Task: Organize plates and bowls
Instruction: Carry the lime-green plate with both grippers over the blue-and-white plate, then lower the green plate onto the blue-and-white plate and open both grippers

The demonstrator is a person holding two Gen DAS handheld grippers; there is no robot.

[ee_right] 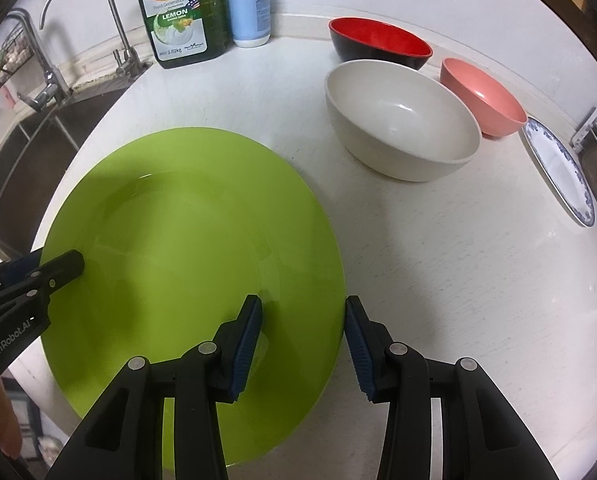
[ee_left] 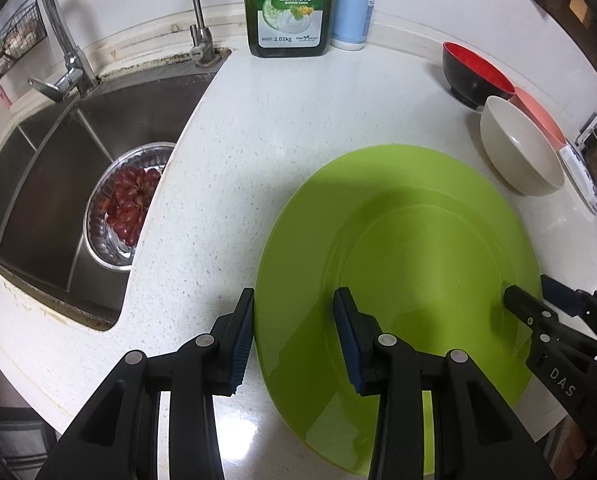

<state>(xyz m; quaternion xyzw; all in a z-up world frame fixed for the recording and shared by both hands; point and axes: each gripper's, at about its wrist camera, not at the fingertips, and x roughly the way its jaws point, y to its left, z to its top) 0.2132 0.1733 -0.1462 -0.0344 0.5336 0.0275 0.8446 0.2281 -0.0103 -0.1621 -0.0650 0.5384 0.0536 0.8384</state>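
Desk (ee_right: pixel 438 248): white, speckled, sink let in at left. On it: green plate (ee_right: pixel 186 248), front; cream bowl (ee_right: pixel 402 128), just beside pink bowl (ee_right: pixel 482 98); red-and-black bowl (ee_right: pixel 378 42) behind; blue-patterned plate (ee_right: pixel 558 168), right edge; dish soap bottle (ee_right: pixel 178 12) and blue bottle (ee_right: pixel 248 8), rear.

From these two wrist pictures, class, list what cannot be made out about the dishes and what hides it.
- Green plate: near rim, left wrist view, hidden behind the left hand-held gripper.
- Patterned plate: far edge, right wrist view, blurred at the fisheye edge.
- Pink bowl: left wrist view, mostly behind the cream bowl.
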